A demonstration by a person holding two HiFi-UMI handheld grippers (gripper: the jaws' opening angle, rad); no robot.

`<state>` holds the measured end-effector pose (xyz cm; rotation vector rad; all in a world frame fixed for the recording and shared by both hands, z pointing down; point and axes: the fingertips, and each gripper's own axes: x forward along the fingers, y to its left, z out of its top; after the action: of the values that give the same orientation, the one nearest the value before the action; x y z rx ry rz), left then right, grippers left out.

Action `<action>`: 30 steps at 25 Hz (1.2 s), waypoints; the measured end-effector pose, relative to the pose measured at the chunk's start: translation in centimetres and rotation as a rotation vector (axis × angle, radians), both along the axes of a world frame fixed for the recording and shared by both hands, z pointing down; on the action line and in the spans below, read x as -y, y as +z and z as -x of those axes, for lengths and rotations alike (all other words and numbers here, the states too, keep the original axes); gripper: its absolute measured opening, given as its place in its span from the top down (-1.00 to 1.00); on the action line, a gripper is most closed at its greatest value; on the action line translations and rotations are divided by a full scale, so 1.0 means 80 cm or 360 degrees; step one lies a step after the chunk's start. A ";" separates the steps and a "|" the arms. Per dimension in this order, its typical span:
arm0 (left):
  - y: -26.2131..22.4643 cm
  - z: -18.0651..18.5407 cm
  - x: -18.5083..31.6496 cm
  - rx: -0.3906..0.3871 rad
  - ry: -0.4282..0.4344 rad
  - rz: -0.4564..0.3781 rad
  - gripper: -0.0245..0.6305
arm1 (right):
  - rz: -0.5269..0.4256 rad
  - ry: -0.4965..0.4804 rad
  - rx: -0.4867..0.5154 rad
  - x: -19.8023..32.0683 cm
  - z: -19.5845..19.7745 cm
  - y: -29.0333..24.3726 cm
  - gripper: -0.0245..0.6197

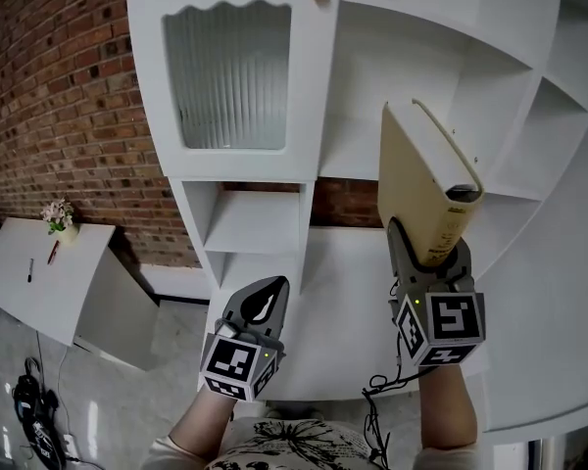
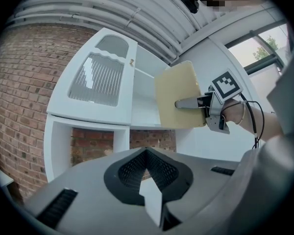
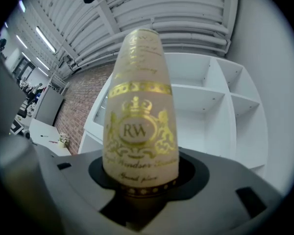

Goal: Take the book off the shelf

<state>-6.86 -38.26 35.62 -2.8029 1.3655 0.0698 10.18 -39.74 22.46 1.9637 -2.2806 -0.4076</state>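
A cream hardback book (image 1: 426, 184) with a gold crest on its spine (image 3: 139, 126) is clear of the white shelf unit (image 1: 490, 96), held upright out in front of it. My right gripper (image 1: 426, 255) is shut on the book's lower end, one jaw on each cover. In the left gripper view, the book (image 2: 179, 94) shows with the right gripper's finger (image 2: 188, 103) flat across its cover. My left gripper (image 1: 265, 300) hangs lower and to the left, with its jaws together and nothing between them (image 2: 147, 177).
The shelf unit has open white compartments at right and a cabinet door with ribbed glass (image 1: 227, 67) at left. A brick wall (image 1: 59, 86) stands behind. A low white table (image 1: 39, 272) bears a small flower vase (image 1: 59, 215) and pens. Cables lie on the floor (image 1: 34, 409).
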 end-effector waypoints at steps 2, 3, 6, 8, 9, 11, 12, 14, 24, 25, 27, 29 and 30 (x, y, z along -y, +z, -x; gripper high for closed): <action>0.002 -0.004 -0.007 0.0006 0.0007 0.0002 0.89 | 0.0028 0.0004 0.0024 -0.011 -0.003 0.024 0.23; 0.004 -0.005 -0.010 0.0008 0.0006 0.0005 0.89 | 0.0044 0.0004 0.0042 -0.016 -0.005 0.038 0.23; 0.010 -0.004 -0.017 -0.0003 -0.0013 0.0020 0.89 | 0.0091 0.0001 0.0079 -0.027 -0.007 0.081 0.23; 0.014 -0.002 -0.020 -0.0006 -0.0028 0.0028 0.89 | 0.0117 -0.0011 0.0087 -0.032 -0.005 0.107 0.23; 0.014 -0.001 -0.020 -0.0002 -0.0034 0.0030 0.89 | 0.0131 -0.0021 0.0094 -0.032 -0.003 0.118 0.23; 0.016 -0.001 -0.018 0.0006 -0.0045 0.0031 0.89 | 0.0158 -0.0037 0.0120 -0.033 -0.001 0.139 0.23; 0.018 0.000 -0.016 0.0009 -0.0050 0.0035 0.89 | 0.0173 -0.0047 0.0144 -0.034 0.000 0.151 0.23; 0.025 0.001 -0.015 0.0011 -0.0063 0.0052 0.89 | 0.0209 -0.0075 0.0205 -0.037 0.003 0.175 0.23; 0.039 0.009 -0.004 0.0016 -0.0126 0.0096 0.89 | 0.0307 -0.0146 0.0291 -0.041 0.013 0.216 0.23; 0.039 0.009 -0.003 0.0017 -0.0128 0.0094 0.89 | 0.0301 -0.0149 0.0284 -0.041 0.013 0.215 0.23; 0.039 0.007 -0.001 0.0017 -0.0131 0.0090 0.89 | 0.0292 -0.0157 0.0275 -0.040 0.014 0.215 0.23; 0.040 0.005 0.000 0.0017 -0.0130 0.0089 0.89 | 0.0290 -0.0162 0.0276 -0.038 0.013 0.215 0.23; 0.040 0.004 0.001 0.0017 -0.0129 0.0088 0.89 | 0.0291 -0.0164 0.0277 -0.038 0.013 0.216 0.23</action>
<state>-7.18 -38.35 38.82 -2.7836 1.4991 0.0155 9.16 -36.72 39.73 1.8647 -2.4310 -0.0339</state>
